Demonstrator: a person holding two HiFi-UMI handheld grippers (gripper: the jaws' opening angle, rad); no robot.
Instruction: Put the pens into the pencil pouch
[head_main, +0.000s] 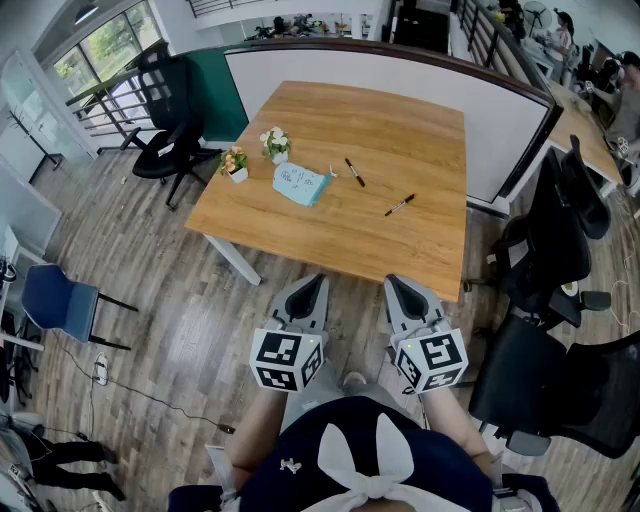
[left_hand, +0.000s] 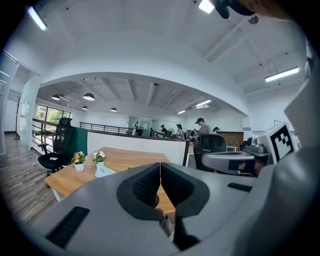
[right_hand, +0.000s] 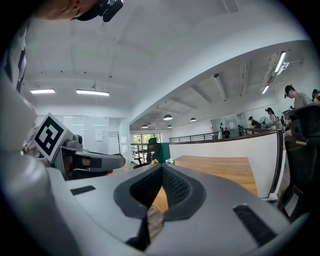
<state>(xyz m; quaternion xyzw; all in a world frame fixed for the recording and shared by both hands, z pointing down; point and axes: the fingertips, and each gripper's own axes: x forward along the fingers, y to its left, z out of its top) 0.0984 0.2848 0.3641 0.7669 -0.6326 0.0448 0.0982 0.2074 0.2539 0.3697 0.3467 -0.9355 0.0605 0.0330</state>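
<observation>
Wooden table (head_main: 400, 130) with pens (head_main: 354, 172), plank floor (head_main: 160, 300)

Head view: print on pencil pouch (head_main: 300, 184) is too small to be read; person (head_main: 350, 460) is cut off at btm edge. Left gripper view: pouch is partly covered by left gripper (left_hand: 160, 172); left pen (head_main: 354, 172) & right pen (head_main: 400, 205) can't be made out. Right gripper view: pouch & pens are hidden behind right gripper (right_hand: 162, 175).
</observation>
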